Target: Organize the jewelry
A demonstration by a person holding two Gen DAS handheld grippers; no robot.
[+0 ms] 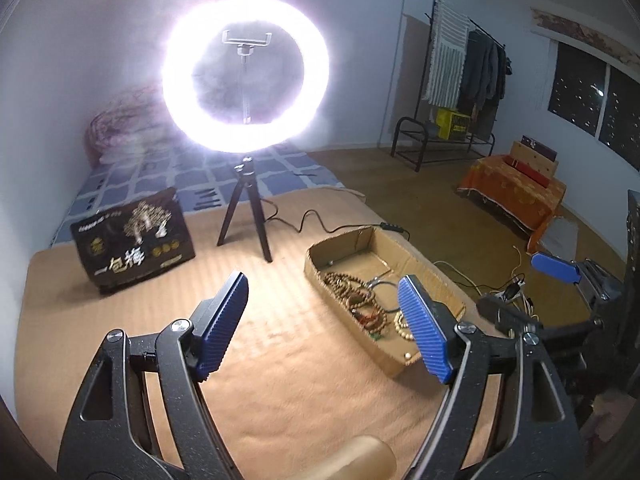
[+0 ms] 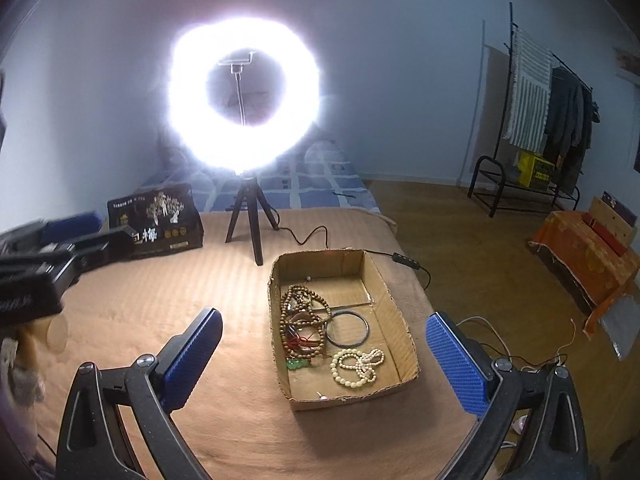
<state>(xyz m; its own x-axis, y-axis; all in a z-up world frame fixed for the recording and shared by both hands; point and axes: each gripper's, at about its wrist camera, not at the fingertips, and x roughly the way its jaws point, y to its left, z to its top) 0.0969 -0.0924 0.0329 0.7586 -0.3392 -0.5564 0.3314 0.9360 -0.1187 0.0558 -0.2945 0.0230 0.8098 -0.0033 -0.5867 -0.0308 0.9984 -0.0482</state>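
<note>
Jewelry: all of it is lying inside the cardboard box [image 2: 400, 320], which is sitting on the tan blanket [image 2: 160, 300] of the bed, to the right of the ring light [image 2: 244, 96].
Brown bead strings [image 2: 304, 316]: they are piling up along the box's left wall, tangled with a red cord and a green piece at the near end.
Dark bangle [image 2: 347, 328]: it is lying flat in the middle, just beside the brown beads.
Cream bead strand [image 2: 356, 366]: it is coiling near the front wall.
Left gripper [image 1: 320, 324]: you are holding it wide open, gripping nothing, to the left of the box.
Right gripper [image 2: 324, 360]: you are holding it wide open and empty, framing the box from the near side.
Progress: everything is sitting in one box, yet heaped together; this is fitting either pieces gathered in or pieces waiting to be sorted out.
</note>
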